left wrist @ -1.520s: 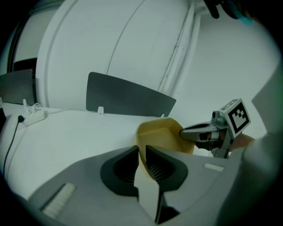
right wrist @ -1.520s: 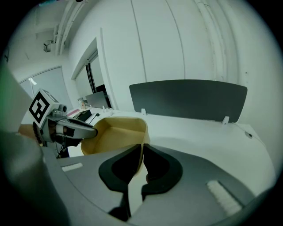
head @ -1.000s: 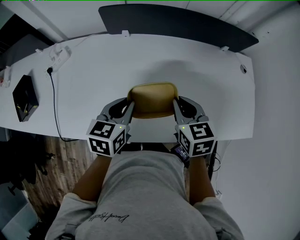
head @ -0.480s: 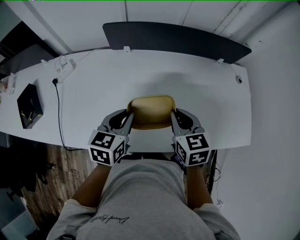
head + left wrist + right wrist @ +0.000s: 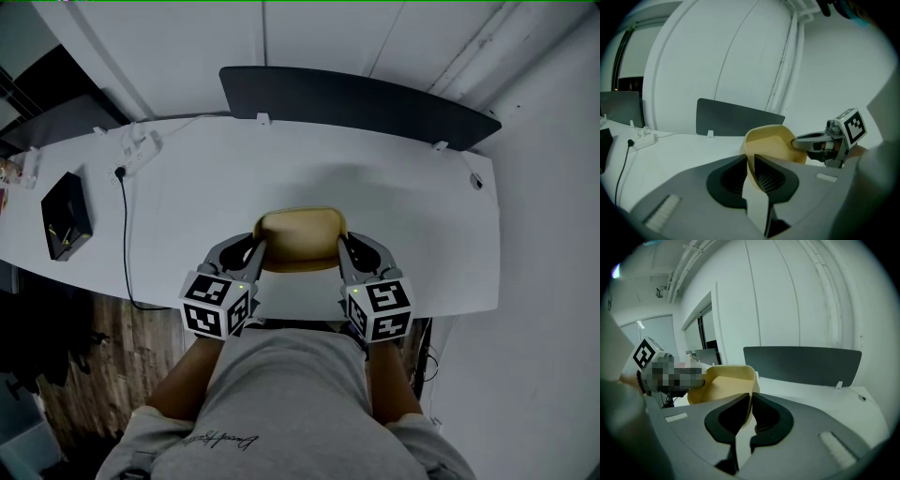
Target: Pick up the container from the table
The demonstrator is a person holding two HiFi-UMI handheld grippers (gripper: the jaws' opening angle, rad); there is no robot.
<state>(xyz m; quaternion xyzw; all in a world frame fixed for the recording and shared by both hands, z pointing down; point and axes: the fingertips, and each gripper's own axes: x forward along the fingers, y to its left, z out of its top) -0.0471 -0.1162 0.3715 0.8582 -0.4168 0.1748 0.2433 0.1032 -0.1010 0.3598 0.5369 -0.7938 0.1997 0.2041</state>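
Note:
A tan container (image 5: 300,239) with rounded corners hangs between my two grippers over the front part of the white table (image 5: 422,244). My left gripper (image 5: 256,249) is shut on its left rim and my right gripper (image 5: 344,247) on its right rim. In the left gripper view the jaws (image 5: 751,165) pinch the thin wall of the container (image 5: 771,140), and the right gripper (image 5: 808,142) holds the far side. The right gripper view shows the same: jaws (image 5: 750,409) closed on the container's (image 5: 725,379) edge. It seems to be held clear of the table top.
A dark panel (image 5: 356,98) stands along the table's back edge. A black box (image 5: 66,227) lies at the far left, beside a power strip (image 5: 142,155) and its black cable (image 5: 125,239). A white wall runs along the right; wooden floor lies below the front left edge.
The head camera has tilted, so everything sits lower in the picture. Both grippers and the container keep their place relative to the table.

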